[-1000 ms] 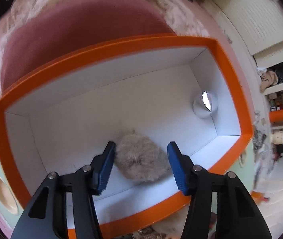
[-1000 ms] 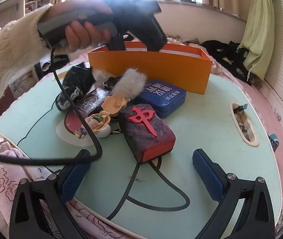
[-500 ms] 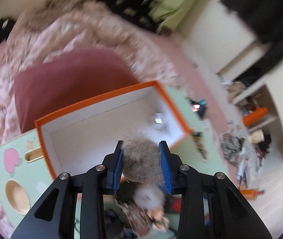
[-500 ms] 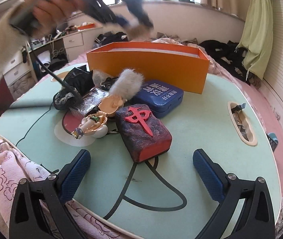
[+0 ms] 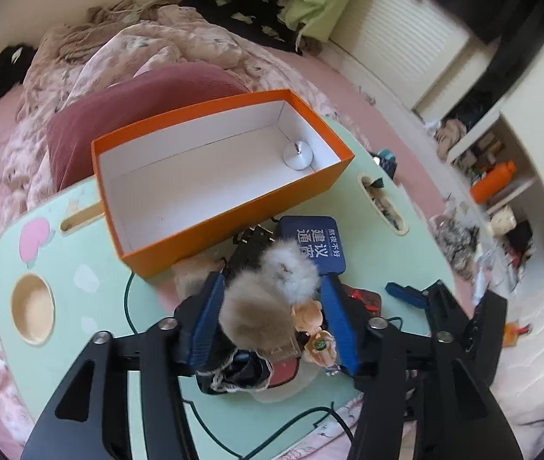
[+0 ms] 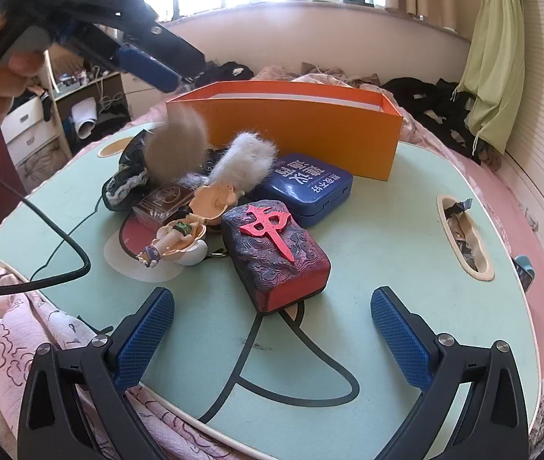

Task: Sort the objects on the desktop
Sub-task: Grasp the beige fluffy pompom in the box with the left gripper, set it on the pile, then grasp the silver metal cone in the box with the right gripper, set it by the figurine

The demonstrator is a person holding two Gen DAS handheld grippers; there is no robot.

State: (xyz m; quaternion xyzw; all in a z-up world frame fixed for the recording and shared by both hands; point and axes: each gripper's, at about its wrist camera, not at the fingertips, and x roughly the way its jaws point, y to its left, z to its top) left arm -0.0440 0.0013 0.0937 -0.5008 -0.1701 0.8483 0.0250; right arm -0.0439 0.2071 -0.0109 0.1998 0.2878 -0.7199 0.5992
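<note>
My left gripper (image 5: pixel 272 318) is up over the pile, jaws just opened, part-wide. The tan pompom (image 6: pixel 176 149) is loose between and below them, blurred, clear of both pads, in front of the orange box (image 6: pixel 302 130). My right gripper (image 6: pixel 272 341) sits low over the green table (image 6: pixel 387 253), wide open and empty.

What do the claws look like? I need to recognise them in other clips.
Both match: the right claw and left claw have black angular frames with silver bolts and blue ribbed pads. A black cable trails from the left handle.
</note>
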